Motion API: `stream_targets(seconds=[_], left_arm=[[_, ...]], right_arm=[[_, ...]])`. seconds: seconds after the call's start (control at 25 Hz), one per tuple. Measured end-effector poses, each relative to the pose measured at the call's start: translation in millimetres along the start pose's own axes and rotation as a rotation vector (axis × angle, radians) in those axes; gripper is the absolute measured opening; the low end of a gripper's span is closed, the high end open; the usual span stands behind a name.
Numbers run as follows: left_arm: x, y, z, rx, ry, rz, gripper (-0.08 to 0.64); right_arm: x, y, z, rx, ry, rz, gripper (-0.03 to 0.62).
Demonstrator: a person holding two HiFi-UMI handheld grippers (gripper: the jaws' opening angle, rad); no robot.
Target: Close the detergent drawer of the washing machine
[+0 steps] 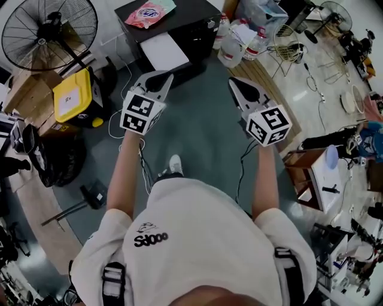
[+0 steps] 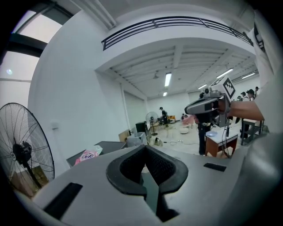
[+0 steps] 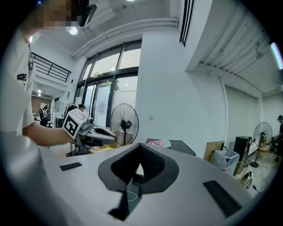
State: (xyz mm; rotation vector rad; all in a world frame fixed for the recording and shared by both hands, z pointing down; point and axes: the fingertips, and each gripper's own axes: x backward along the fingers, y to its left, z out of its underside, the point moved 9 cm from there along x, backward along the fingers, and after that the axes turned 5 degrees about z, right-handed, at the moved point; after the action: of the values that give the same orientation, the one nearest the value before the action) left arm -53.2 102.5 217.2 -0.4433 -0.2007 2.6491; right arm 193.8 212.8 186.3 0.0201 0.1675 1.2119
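Note:
The washing machine is a black-topped box at the top middle of the head view, some way ahead of me, with a pink detergent bag on its lid. A white part juts from its near side; I cannot tell whether it is the drawer. My left gripper and right gripper are held level over the grey floor, both short of the machine, both shut and empty. The left gripper view shows its shut jaws with the bag beyond. The right gripper view shows the machine ahead.
A large floor fan and a yellow box stand at the left beside cardboard boxes. Bottles and bags lie right of the machine. A small brown table is at the right. Cables trail over the floor.

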Motion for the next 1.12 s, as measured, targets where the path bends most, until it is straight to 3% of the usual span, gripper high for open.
stream_targets(seconds=[0.24,0.56,0.72,0.88,1.12], left_arm=[[-23.6,54.7,18.6,0.031,0.007,0.010,0.017],[-42.2,102.7,46.0,0.064,0.035,0.023,0.017],[-47.6,111.7,62.1,0.089,0.052,0.027,0.017],[-50.9,117.7,78.6,0.118,0.064,0.020,0.017],[-66.0,126.8,110.6,0.175,0.098,-0.011,0.017]], right_arm=[[-62.5,-15.7,3.3,0.049,-0.026,0.026,-0.002],[-126.6,-28.4,17.8,-0.022,-0.005,-0.002,-0.002],[-142.1,-33.1,34.0,-0.025,-0.006,0.030,-0.002],[-155.9,-33.4,47.2,-0.048,0.016,0.000,-0.002],[-180.5,-41.6,75.0,0.003,0.073,0.015,-0.002]])
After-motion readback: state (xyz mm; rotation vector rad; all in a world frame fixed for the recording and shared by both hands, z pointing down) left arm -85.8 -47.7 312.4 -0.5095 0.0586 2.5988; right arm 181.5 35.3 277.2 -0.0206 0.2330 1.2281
